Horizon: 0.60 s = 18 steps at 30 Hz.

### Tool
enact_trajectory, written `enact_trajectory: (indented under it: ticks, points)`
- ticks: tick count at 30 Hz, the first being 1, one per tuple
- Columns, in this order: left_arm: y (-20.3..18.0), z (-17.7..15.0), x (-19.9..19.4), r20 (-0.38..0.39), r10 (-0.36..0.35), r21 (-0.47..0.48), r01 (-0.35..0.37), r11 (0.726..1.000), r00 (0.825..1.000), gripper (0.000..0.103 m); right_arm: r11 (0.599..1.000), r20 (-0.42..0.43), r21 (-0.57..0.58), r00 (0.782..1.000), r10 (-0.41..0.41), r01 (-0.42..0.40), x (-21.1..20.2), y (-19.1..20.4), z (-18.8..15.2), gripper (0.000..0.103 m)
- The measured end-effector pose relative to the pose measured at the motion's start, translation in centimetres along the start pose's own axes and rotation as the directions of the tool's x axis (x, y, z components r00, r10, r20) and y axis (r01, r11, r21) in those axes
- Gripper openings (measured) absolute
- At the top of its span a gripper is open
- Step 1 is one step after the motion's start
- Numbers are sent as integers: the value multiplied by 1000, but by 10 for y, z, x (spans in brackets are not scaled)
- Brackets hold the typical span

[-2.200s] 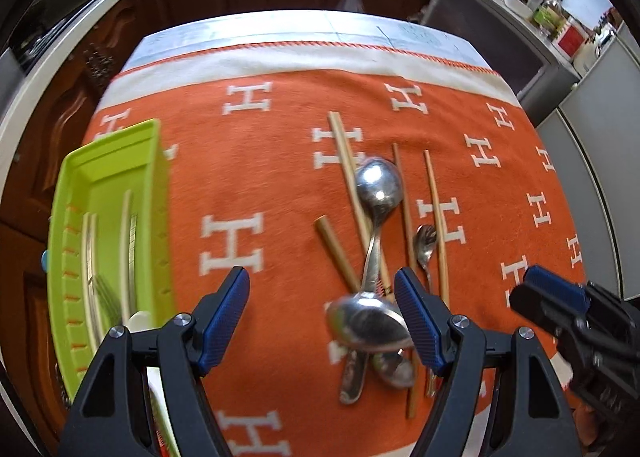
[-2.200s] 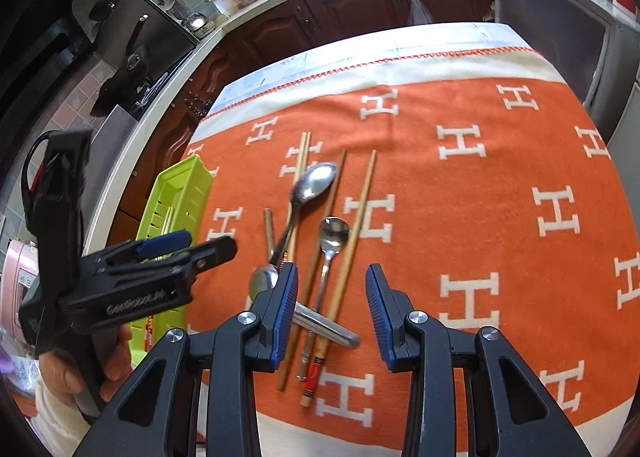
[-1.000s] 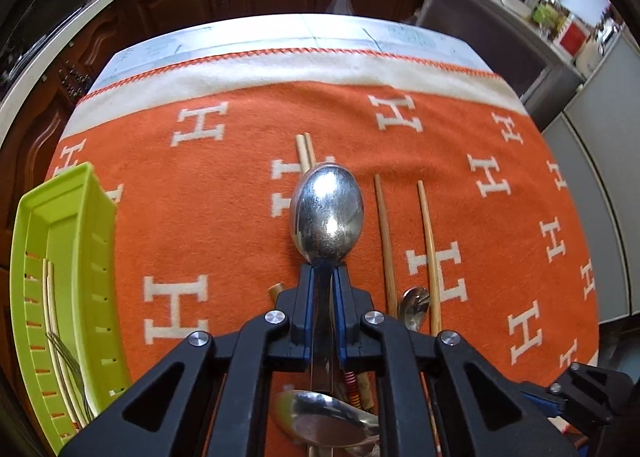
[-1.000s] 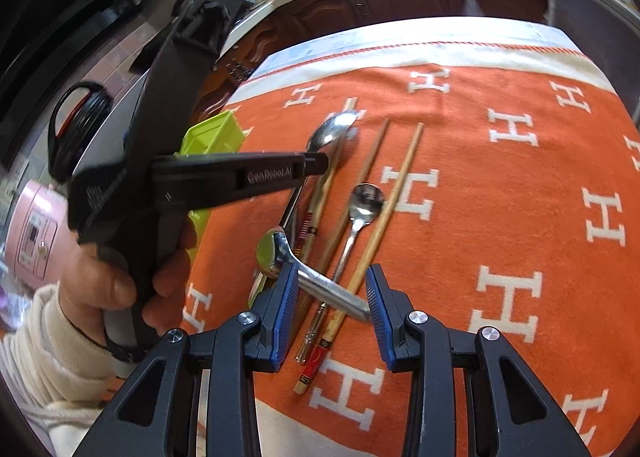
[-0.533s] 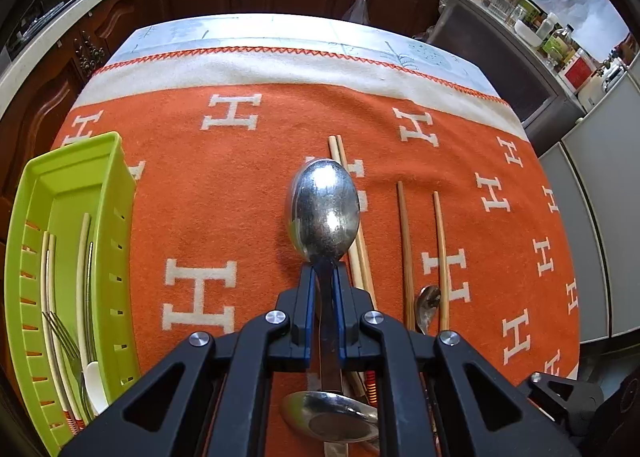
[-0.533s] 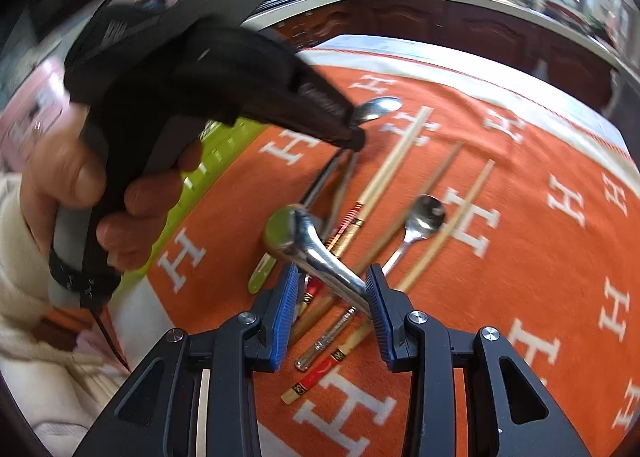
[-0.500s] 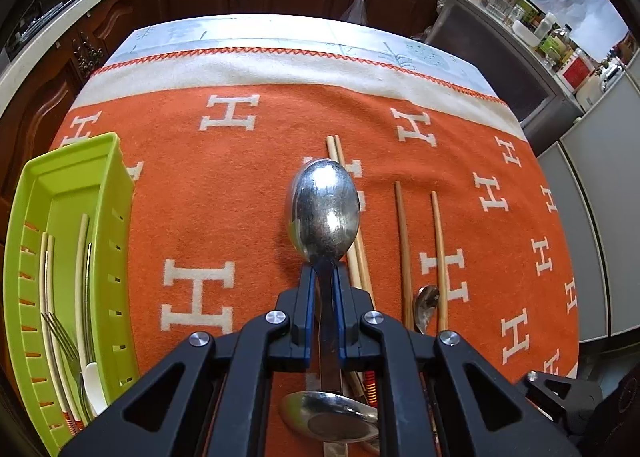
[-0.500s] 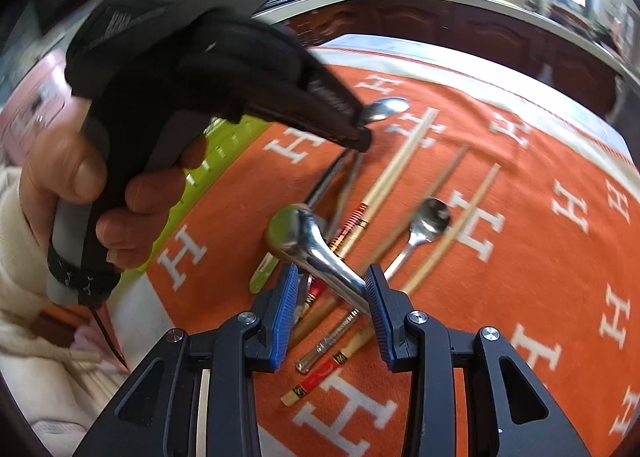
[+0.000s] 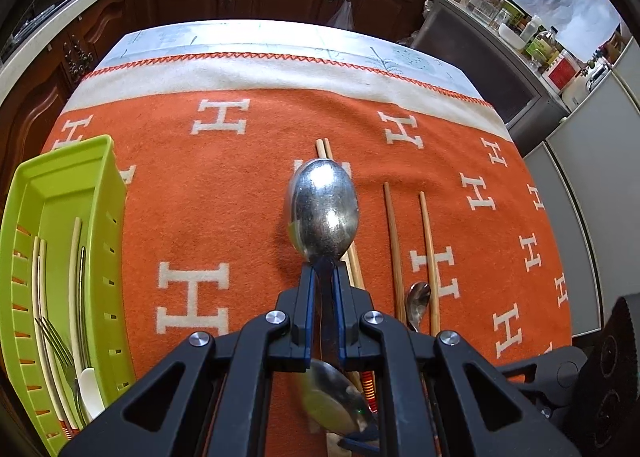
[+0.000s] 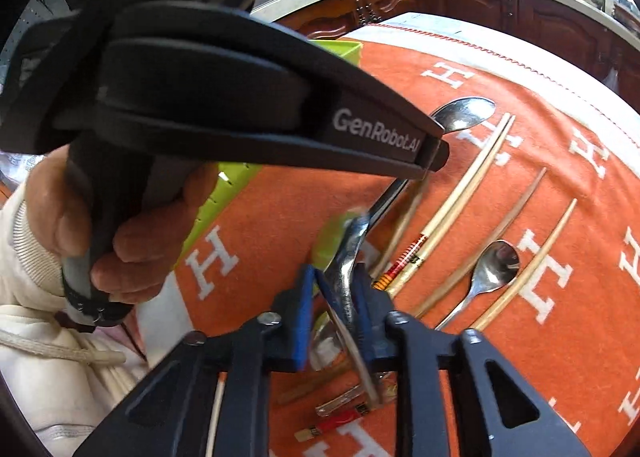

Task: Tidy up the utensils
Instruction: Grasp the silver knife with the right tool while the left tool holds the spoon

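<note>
Clearly, the steel spoon gleams (bowl upward) above the cloth.

Both our claws clamped on spoon handles

Our left claw points steeply down over the orange cloth, pinching a large spoon by its neck. Our right claw, just closing, grips a second spoon; our bare left hand, cream sleeve behind, wraps its handle.
</note>
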<state>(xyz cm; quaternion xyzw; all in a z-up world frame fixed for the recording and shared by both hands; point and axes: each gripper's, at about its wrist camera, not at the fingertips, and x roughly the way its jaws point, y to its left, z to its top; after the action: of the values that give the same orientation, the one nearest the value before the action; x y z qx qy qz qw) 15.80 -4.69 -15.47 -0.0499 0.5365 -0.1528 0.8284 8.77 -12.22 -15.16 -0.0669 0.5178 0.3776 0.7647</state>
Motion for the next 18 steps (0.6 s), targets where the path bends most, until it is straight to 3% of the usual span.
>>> enact_trajectory:
  ticks: [5, 12, 18]
  points:
    - [1, -2, -1, 8, -9, -4, 9, 1000, 1000, 6, 999, 15, 15, 999, 35, -35, -6, 1, -6, 6]
    - [4, -5, -8, 33, -29, -19, 29, 999, 999, 6, 988, 104, 112, 990, 95, -106, -37, -12, -24, 5]
    - [7, -12, -26, 72, -61, -30, 63, 998, 996, 6, 975, 186, 196, 980, 72, -108, -67, -21, -38, 5]
